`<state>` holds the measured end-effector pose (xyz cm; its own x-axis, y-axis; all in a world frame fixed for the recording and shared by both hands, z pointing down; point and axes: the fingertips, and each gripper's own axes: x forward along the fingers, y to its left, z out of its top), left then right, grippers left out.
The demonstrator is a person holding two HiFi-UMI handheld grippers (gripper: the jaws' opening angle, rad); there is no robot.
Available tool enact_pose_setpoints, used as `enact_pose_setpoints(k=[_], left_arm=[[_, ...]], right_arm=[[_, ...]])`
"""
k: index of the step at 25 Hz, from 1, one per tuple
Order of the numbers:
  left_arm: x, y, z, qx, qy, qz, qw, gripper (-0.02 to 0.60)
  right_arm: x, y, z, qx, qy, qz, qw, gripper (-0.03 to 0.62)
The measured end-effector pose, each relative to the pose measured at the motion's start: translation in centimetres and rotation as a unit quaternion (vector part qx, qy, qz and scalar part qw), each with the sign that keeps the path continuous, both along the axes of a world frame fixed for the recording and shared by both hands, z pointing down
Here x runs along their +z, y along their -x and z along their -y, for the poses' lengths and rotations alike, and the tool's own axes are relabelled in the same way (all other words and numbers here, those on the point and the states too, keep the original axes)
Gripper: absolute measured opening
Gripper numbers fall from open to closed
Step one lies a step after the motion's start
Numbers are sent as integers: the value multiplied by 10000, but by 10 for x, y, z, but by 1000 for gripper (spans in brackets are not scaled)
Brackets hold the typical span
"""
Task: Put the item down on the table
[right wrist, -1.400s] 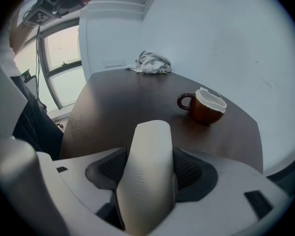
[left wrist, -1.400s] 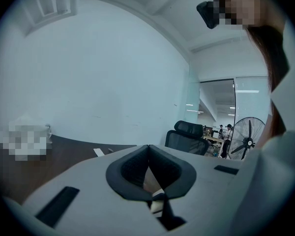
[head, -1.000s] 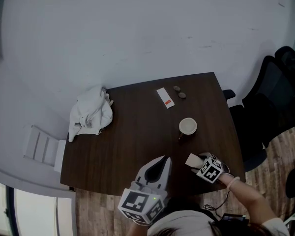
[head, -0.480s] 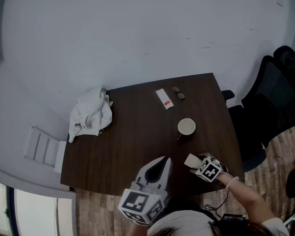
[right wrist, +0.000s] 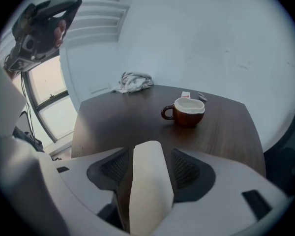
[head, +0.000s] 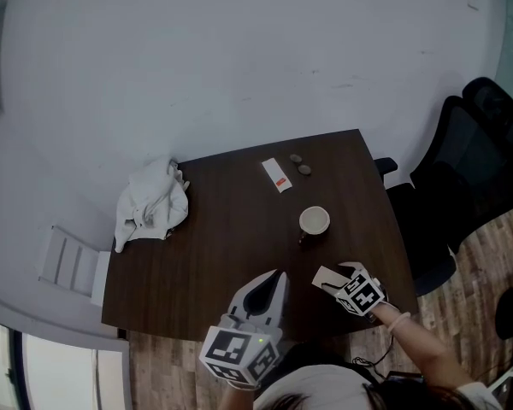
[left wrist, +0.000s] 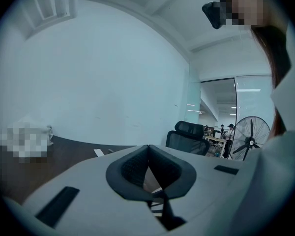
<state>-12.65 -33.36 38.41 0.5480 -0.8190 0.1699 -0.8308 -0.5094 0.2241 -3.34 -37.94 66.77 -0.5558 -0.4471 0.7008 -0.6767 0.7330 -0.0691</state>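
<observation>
In the head view, a crumpled white cloth lies at the upper left of your table. Low at centre, your left gripper has its fingers clenched together on nothing. Farther right sit a white packet and a brown cup. At lower right, your right gripper is closing its fingers. The pale card stands between them, against the left one and clear of the right.
</observation>
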Motion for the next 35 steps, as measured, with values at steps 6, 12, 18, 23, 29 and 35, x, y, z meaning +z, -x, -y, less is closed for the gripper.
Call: enact_pose_setpoints(k=[6,12,18,23,29,35], left_arm=[[-3,-1,-6,22,-78,-6,10000,20],[2,-3,-7,21,-81,23,10000,20],[3,-9,-8,60,-80,-45,9999,20],[3,-17,-11,116,-78,-60,9999,20],[-3,-27,-12,151,-128,-97,9998,18],[-9,-35,-18,197,-200,-121,9995,18]], right_arm=[[-26,-7,-1,534,-228,412,9975,244],[-57,-12,-4,962,-455,845,9907,235],[-85,-14,-11,1352,-687,1274,9802,200],[-111,-21,-20,1565,-893,1523,9718,179],[-152,-31,-26,1620,-1257,1701,9639,145],[-200,-37,-32,1562,-1742,1826,9549,114]])
